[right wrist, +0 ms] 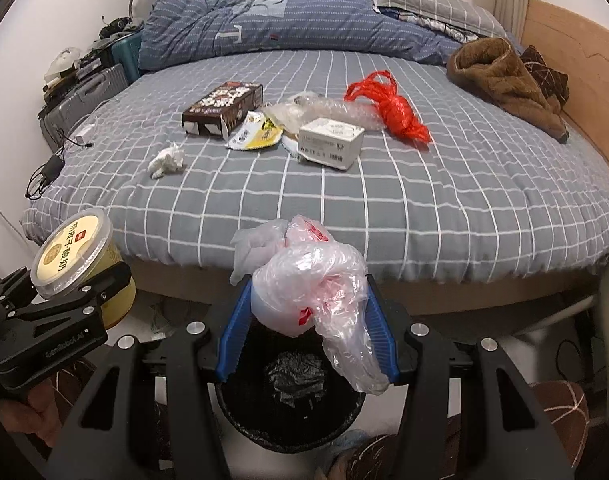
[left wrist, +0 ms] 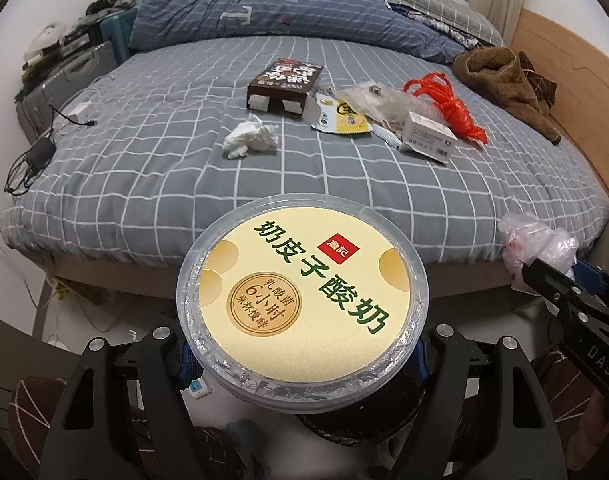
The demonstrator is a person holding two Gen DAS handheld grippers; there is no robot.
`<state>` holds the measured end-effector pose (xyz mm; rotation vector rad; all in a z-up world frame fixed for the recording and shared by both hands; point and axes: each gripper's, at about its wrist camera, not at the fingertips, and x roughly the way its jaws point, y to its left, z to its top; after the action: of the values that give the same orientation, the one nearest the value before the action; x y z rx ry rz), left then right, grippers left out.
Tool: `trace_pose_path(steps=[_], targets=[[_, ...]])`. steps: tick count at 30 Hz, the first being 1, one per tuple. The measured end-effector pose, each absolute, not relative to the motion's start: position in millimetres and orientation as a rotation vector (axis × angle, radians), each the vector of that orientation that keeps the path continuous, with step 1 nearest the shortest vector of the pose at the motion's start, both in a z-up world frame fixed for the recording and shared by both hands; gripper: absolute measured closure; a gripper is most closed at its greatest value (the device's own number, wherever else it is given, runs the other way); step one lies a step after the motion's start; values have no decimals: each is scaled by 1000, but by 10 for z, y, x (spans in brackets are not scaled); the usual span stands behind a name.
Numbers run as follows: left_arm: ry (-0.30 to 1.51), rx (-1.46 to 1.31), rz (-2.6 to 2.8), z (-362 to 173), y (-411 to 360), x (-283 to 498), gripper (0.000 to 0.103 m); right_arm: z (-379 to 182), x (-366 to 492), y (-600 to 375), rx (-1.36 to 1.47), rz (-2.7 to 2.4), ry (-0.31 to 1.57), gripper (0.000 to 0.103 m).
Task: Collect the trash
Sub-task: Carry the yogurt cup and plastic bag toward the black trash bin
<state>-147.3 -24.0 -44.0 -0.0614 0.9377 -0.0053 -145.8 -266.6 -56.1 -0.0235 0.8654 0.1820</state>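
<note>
My left gripper (left wrist: 302, 364) is shut on a round yogurt tub (left wrist: 304, 300) with a cream lid, held off the foot of the bed; the tub (right wrist: 74, 256) also shows at the left of the right wrist view. My right gripper (right wrist: 308, 320) is shut on a crumpled clear plastic bag (right wrist: 316, 280) above a black bin (right wrist: 288, 408) lined with a black bag. On the grey checked bedsheet (right wrist: 344, 208) lie a white tissue wad (right wrist: 167, 162), a dark carton (right wrist: 222, 108), a yellow wrapper (right wrist: 256, 134), a white box (right wrist: 330, 142), clear film (right wrist: 324, 108) and red string (right wrist: 388, 108).
A brown fleece garment (right wrist: 500, 76) lies by the wooden bed frame (right wrist: 576, 64) at right. A folded blue duvet (right wrist: 272, 24) and pillow fill the far side. Suitcases (right wrist: 84, 96) and cables (right wrist: 48, 172) sit left of the bed. Patterned slippers (right wrist: 560, 412) lie on the floor.
</note>
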Motion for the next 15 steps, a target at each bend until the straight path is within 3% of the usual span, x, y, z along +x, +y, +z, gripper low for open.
trace_pose_path(steps=[15], targets=[[1029,-83,-7,-950,-192,-1521,29,-1155,-1469,-2648,-19,168,986,52]])
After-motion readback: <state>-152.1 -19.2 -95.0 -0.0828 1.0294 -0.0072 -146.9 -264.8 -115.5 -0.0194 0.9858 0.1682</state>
